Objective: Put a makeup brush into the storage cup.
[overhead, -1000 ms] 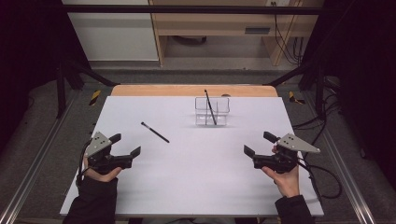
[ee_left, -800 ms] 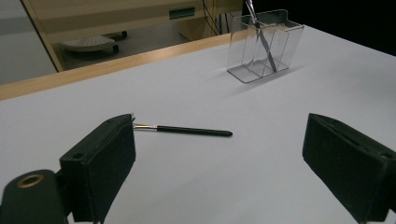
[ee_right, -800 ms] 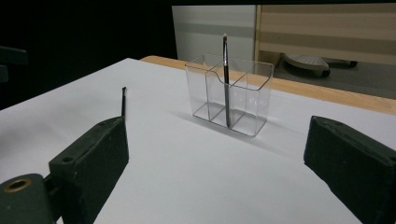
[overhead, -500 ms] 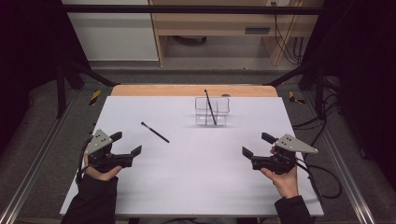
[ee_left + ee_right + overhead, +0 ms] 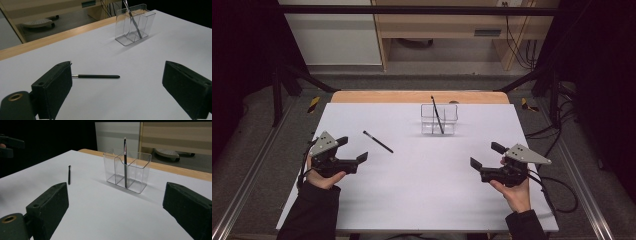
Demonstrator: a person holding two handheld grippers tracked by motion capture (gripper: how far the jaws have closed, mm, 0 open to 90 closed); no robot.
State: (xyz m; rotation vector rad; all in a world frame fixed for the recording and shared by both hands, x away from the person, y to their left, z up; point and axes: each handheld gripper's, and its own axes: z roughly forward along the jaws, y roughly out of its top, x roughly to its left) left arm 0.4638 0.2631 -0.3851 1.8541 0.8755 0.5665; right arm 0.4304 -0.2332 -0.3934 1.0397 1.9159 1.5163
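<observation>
Thin black pen-like brush with a short silver ferrule (image 5: pixel 378 141): lies flat on the white tabletop, left of centre, set diagonally, free of any contact. Seen from the left gripper view (image 5: pixel 96 76), silver end toward the left jaw.

Clear plastic three-compartment holder (image 5: pixel 451 112): upright, far centre of the table, well apart from the loose brush. A second slim black brush (image 5: pixel 125 162) leans in it, tip above the rim

Left black two-jaw gripper (image 5: pixel 354 151): held in the person's left hand (image 5: pixel 323 172), low over the near left of the desk, jaws spread wide, nothing between them. Right black two-jaw gripper (image 5: pixel 486 155): in the right hand (image 5: pixel 512 187) at the near right, jaws likewise wide apart and empty. Dark-sleeved forearms enter from the bottom edge.
</observation>
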